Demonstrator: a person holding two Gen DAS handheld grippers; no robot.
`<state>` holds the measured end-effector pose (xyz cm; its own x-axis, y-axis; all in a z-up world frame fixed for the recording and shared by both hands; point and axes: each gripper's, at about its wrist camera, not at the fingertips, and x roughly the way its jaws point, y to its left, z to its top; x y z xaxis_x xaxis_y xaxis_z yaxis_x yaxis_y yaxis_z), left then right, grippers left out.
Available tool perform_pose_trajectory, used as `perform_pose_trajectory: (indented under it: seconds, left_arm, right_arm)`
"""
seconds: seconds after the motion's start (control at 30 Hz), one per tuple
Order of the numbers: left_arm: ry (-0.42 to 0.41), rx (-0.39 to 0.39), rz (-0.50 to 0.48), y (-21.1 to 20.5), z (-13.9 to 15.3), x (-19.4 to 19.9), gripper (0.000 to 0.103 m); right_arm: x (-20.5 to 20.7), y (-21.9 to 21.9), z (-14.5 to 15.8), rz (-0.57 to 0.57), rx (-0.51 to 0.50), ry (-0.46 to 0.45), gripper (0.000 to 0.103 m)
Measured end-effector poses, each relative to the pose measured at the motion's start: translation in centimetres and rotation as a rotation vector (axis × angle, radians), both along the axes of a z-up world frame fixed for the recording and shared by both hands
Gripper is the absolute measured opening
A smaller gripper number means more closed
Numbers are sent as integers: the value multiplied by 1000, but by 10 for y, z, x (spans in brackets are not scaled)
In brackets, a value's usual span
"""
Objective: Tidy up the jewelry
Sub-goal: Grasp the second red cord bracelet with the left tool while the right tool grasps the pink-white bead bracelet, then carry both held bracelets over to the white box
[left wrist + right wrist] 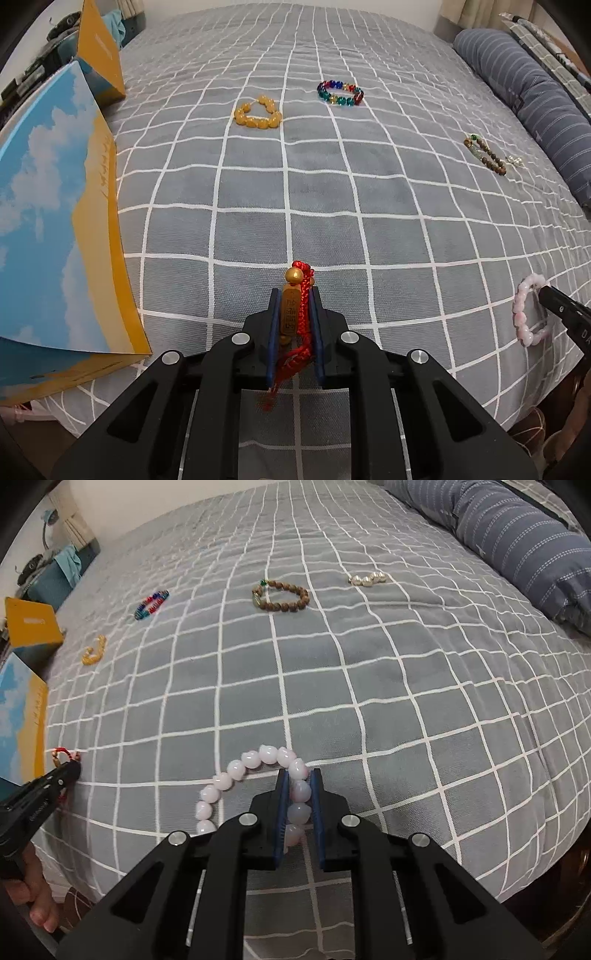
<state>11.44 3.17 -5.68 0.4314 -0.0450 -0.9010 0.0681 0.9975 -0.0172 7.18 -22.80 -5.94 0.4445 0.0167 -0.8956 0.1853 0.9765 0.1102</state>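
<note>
We hold our left gripper [295, 295] and right gripper [298, 777] low and level, side by side, each with its jaws pinched nearly together around something.

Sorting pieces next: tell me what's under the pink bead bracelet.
Grey checked bedspread shows beneath the pink bead bracelet. The right hand-held gripper covers its near beads and the fabric there.

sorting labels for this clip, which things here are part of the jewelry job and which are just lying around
Job:
left gripper shut on red cord charm
right gripper shut on pink bracelet
yellow bracelet
rainbow bracelet
wooden bracelet
pearl piece
boxes

Lying about:
striped pillow
bedspread
</note>
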Motion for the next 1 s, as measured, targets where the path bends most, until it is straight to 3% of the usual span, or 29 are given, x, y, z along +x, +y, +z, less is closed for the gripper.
perform_pose_trajectory:
  seconds: [0.53,1.0]
  left_arm:
    - [-79,-90,-3,9,36,-14,14]
    - [-215,-56,39,16,77,-30,14]
  right_arm:
    - [-18,12,43,89,122,-168,11]
    - [-19,27,65,74,27,-258,11]
